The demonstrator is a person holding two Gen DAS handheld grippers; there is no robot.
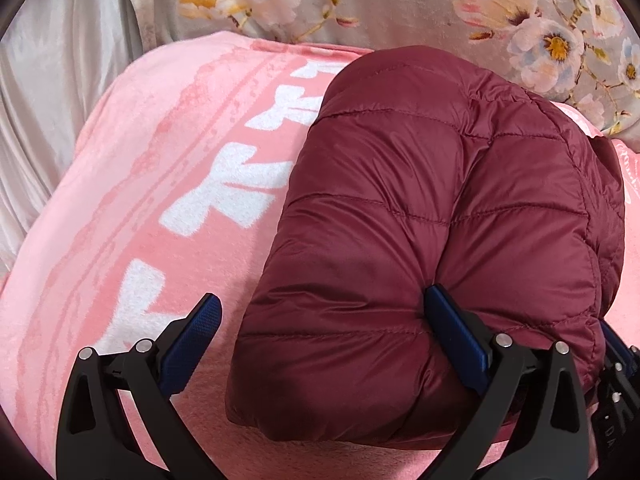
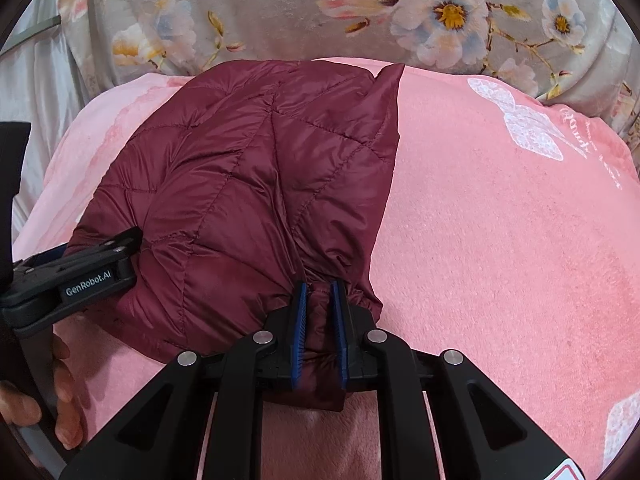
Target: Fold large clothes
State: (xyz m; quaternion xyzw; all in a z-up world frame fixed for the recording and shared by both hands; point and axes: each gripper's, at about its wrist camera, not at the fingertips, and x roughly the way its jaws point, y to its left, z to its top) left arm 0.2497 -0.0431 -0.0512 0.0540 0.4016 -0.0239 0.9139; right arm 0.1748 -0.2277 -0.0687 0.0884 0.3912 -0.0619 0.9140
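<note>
A dark red quilted puffer jacket (image 1: 440,208) lies folded into a thick bundle on a pink blanket (image 1: 120,200). My left gripper (image 1: 324,316) is open, its jaws wide apart: the right finger presses into the bundle's near side, the left finger is over bare blanket. In the right wrist view the jacket (image 2: 240,184) sits left of centre. My right gripper (image 2: 320,304) is shut on a bunched fold at the jacket's near edge. The left gripper's body (image 2: 72,280) shows at the bundle's left edge.
A grey floral quilt (image 2: 360,8) lies behind the pink blanket (image 2: 500,240). White satin fabric (image 1: 48,100) lies at the far left. The person's hand (image 2: 60,396) shows at the lower left of the right wrist view.
</note>
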